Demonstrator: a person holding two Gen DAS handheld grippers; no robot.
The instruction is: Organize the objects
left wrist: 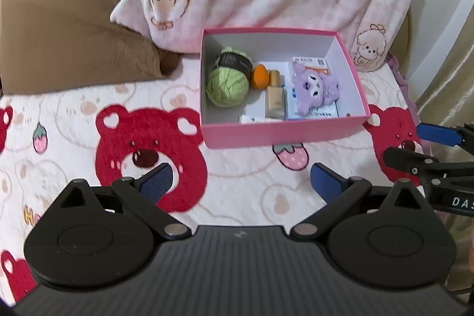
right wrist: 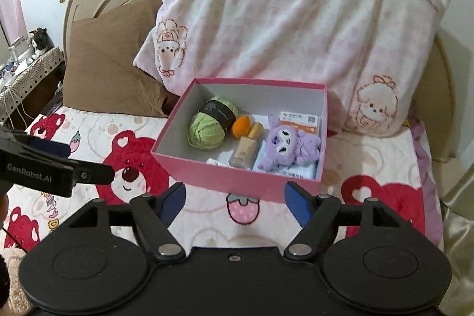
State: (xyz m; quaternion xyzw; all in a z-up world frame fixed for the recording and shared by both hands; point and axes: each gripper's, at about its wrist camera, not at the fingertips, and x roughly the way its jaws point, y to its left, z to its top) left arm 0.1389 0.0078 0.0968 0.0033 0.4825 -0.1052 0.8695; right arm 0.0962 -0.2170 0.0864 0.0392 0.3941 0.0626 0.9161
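Note:
A pink box [left wrist: 275, 134] [right wrist: 237, 178] sits open on the bed in front of the pillows. Inside lie a green yarn ball [left wrist: 227, 88] [right wrist: 207, 129], an orange sponge [left wrist: 259, 76] [right wrist: 241, 126], a beige bottle [left wrist: 275, 101] [right wrist: 244, 151], a purple plush [left wrist: 314, 88] [right wrist: 288, 147] and white packets [left wrist: 311, 62] [right wrist: 300, 120]. My left gripper [left wrist: 240, 182] hangs open over the bedspread in front of the box, nothing between its blue fingers. My right gripper [right wrist: 234, 202] is open too, empty, just short of the box's near wall. Each gripper shows at the edge of the other's view.
A pink patterned pillow [right wrist: 296, 28] leans on the headboard behind the box, with a brown pillow [right wrist: 109, 64] to its left. The bedspread [left wrist: 148, 144] has red bear prints. A cluttered side table [right wrist: 26, 70] stands left of the bed.

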